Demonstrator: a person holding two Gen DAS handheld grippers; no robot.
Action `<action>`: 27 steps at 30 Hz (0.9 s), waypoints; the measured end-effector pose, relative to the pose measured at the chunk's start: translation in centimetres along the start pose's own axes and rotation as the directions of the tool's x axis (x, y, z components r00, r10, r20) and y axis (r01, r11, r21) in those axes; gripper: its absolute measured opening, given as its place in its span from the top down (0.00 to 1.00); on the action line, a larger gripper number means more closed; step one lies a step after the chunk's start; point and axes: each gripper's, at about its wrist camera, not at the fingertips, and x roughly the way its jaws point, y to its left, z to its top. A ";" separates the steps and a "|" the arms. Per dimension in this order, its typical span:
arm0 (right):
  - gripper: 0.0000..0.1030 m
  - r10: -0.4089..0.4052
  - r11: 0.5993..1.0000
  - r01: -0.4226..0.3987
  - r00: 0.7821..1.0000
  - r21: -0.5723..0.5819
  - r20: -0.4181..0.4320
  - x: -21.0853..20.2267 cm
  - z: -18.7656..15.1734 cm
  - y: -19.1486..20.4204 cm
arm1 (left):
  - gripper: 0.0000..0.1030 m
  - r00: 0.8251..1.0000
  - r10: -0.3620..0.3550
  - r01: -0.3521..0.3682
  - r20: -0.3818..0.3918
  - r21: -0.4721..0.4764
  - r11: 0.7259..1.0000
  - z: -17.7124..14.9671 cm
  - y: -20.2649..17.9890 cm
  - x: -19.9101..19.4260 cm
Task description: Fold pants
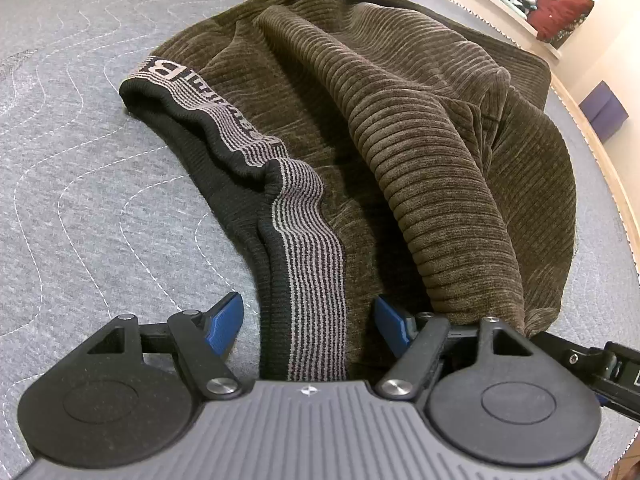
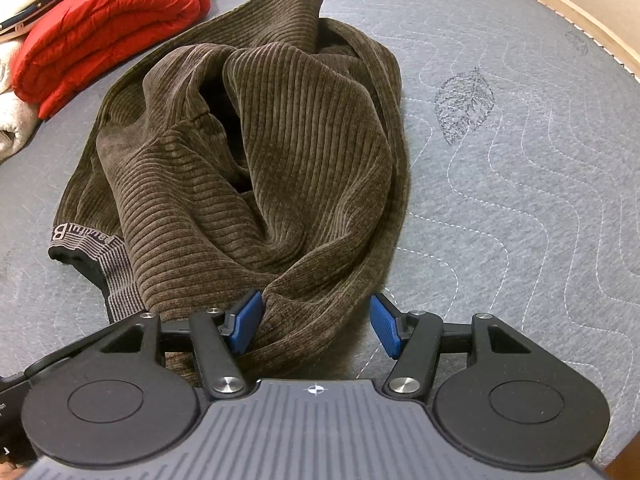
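Brown ribbed pants (image 1: 400,128) lie crumpled on a grey quilted mattress (image 1: 80,184). Their black and grey striped waistband (image 1: 308,248) runs down between the blue pads of my left gripper (image 1: 308,320), which is open around it. In the right wrist view the same pants (image 2: 260,152) lie bunched, with the waistband (image 2: 100,268) at the left. My right gripper (image 2: 316,324) is open, with a fold of the brown fabric between its pads and its left pad (image 2: 248,320) touching the cloth.
A folded red blanket (image 2: 108,28) and white cloth (image 2: 12,120) lie at the far left of the mattress (image 2: 520,200). The mattress's wooden edge (image 2: 580,12) curves along the right. A shelf with toys and a red item (image 1: 560,12) stands beyond the bed.
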 end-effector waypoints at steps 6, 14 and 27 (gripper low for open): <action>0.58 0.010 1.000 -0.010 1.000 -0.012 -0.008 0.3 -0.1 0.1 | 0.42 1.000 0.016 -0.018 0.020 0.065 0.998 -0.4 -0.6 0.1; 0.94 0.066 0.997 -0.064 0.997 -0.040 0.043 -0.7 -0.4 0.0 | 0.74 0.994 -0.061 0.055 0.086 0.074 0.996 -0.3 0.7 -2.0; 0.98 0.269 0.941 -0.232 0.954 -0.245 0.131 -6.6 -5.2 1.0 | 0.87 0.949 0.156 -0.139 0.275 -0.082 0.987 2.1 14.6 -16.5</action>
